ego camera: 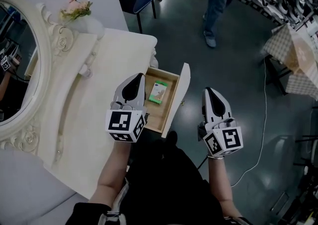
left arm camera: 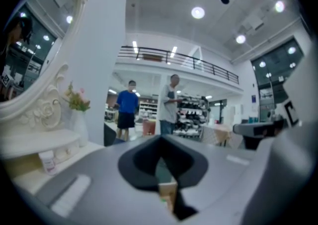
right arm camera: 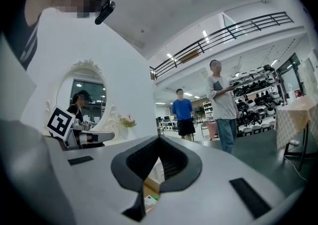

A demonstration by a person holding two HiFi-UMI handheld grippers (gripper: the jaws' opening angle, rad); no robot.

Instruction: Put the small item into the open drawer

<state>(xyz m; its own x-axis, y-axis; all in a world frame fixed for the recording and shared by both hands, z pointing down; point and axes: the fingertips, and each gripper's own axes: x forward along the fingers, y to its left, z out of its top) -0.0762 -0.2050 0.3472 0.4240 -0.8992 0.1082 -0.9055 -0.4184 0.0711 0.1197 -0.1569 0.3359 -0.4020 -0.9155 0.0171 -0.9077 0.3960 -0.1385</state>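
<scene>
The small item, a green and white packet [ego camera: 158, 92], lies flat inside the open wooden drawer [ego camera: 155, 114] of the white dresser [ego camera: 94, 119]. My left gripper [ego camera: 134, 84] hovers over the drawer's left edge, just left of the packet, its jaws shut with nothing between them. In the left gripper view only the closed jaws [left arm camera: 160, 139] and a sliver of drawer wood [left arm camera: 168, 191] show. My right gripper [ego camera: 209, 94] hangs over the floor to the right of the drawer's front panel [ego camera: 179, 95], shut and empty. Below its jaws [right arm camera: 159, 139] the packet [right arm camera: 150, 200] peeks out.
An oval mirror [ego camera: 15, 65] and a vase of flowers [ego camera: 75, 9] stand on the dresser's far side. A blue chair [ego camera: 136, 0] and a standing person [ego camera: 218, 0] are beyond the drawer. A cable [ego camera: 263, 119] trails across the dark floor near a checkered-cloth table [ego camera: 290, 55].
</scene>
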